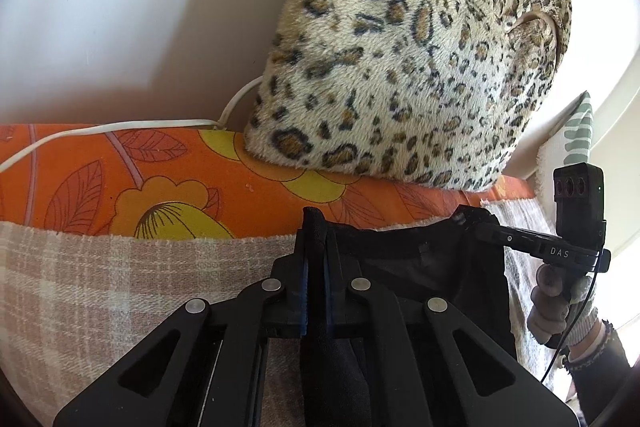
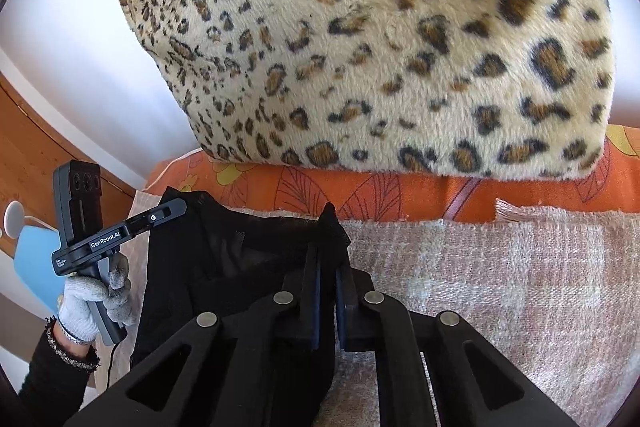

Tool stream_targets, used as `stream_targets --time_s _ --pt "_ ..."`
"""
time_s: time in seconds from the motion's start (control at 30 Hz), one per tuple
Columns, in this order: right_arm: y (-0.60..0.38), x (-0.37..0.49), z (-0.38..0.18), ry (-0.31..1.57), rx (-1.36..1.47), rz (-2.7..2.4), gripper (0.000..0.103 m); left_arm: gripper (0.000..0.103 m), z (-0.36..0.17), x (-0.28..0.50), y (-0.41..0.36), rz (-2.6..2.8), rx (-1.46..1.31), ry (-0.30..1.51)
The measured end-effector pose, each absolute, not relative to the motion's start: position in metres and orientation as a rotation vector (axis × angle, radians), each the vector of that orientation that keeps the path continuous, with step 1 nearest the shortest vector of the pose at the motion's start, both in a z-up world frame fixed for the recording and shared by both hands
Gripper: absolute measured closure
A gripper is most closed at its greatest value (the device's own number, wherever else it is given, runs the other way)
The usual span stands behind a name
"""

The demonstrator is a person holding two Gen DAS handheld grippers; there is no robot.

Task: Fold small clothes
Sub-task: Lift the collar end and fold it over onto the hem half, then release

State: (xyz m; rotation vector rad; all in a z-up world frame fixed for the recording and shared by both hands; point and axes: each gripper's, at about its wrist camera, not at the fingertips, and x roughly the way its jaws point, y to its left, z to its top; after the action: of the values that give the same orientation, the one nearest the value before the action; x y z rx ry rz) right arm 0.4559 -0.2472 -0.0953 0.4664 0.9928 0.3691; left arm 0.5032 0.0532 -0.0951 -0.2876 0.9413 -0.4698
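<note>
A small black garment (image 1: 420, 267) hangs stretched between my two grippers above a beige checked blanket (image 1: 100, 287). My left gripper (image 1: 316, 227) is shut on one top corner of the black garment. My right gripper (image 2: 329, 231) is shut on the other top corner of the garment (image 2: 208, 267). The right gripper shows at the right of the left wrist view (image 1: 476, 221), the left gripper at the left of the right wrist view (image 2: 176, 205). The cloth sags between them and drops out of sight under the gripper bodies.
A leopard-print cushion (image 1: 420, 47) leans on the white wall just behind. An orange flowered sheet (image 1: 180, 187) covers the bed under the blanket (image 2: 500, 287). A white cable (image 1: 120, 127) runs along the wall. A striped pillow (image 1: 578, 131) lies at far right.
</note>
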Motion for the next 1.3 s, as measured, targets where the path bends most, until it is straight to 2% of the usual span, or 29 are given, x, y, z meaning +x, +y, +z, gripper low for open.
stream_targets --time_s 0.7,1.3 --pt "-0.238 0.402 -0.015 0.897 0.456 0.414 0.1 0.099 -0.031 0.438 0.055 -0.5 -0.273 0.832" --pt "-0.201 0.299 0.035 0.88 0.385 0.456 0.1 0.099 -0.002 0.326 0.061 -0.54 -0.333 0.818"
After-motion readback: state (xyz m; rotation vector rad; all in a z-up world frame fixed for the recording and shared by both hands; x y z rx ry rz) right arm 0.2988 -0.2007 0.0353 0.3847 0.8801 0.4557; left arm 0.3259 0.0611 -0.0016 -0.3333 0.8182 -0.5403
